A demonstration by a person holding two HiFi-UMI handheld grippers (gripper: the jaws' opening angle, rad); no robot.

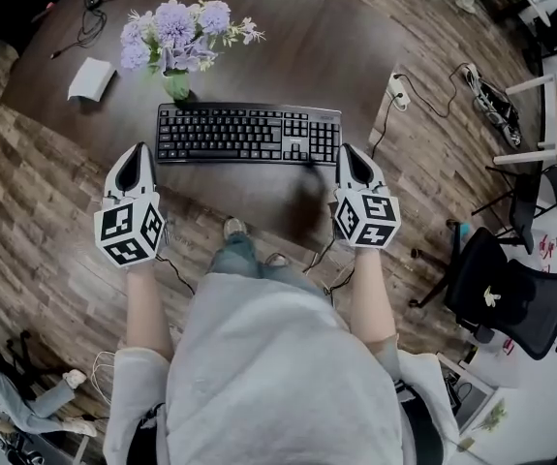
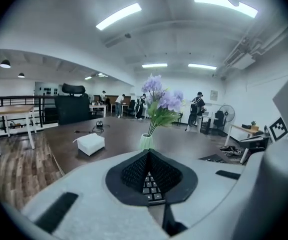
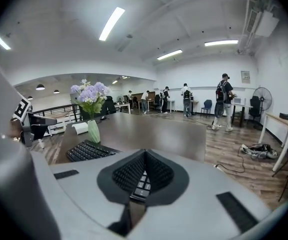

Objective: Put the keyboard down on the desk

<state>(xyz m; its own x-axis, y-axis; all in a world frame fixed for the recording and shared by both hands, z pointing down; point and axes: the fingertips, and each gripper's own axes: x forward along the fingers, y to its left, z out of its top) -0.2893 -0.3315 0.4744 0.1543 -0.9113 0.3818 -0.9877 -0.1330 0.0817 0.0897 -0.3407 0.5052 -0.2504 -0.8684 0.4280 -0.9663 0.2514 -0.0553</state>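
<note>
Lying flat, black keyboard (image 1: 247, 134), dark desk (image 1: 297, 46)

From the head, looks steeply down, well above the desk (image 1: 288, 56), onto keyboard (image 1: 249, 134), left gripper (image 1: 142, 148) and right gripper (image 1: 348, 150). From each gripper, looks out low along closed jaws, close over a keyboard end, across the desk into the room. Shares keyboard and flower vase (image 1: 176, 83) among all three views.
</note>
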